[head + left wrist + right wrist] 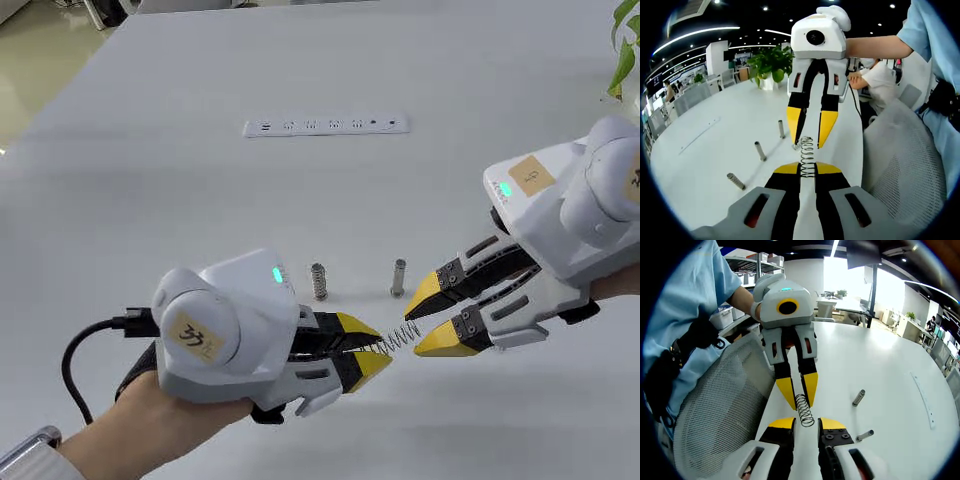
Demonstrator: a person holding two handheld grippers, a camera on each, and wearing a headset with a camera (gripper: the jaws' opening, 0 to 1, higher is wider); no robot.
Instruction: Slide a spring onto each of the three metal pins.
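Note:
A loose steel spring (402, 337) hangs in the air between both grippers. My left gripper (375, 350) is shut on its near end; the spring (807, 152) sticks out from between the yellow tips. My right gripper (428, 325) faces it, jaws open around the spring's other end (803, 412) without pinching it. Behind them on the white table (200, 180) stand a pin carrying a spring (319, 281) and a bare metal pin (398, 277). The left gripper view shows three pins: one (781, 129), another (760, 151), and the sprung one (735, 181).
A white power strip (326, 126) lies farther back on the table. A plant (625, 50) stands at the far right edge. A black cable (80, 350) trails from the left gripper. A mesh chair (900, 160) sits beside the table's edge.

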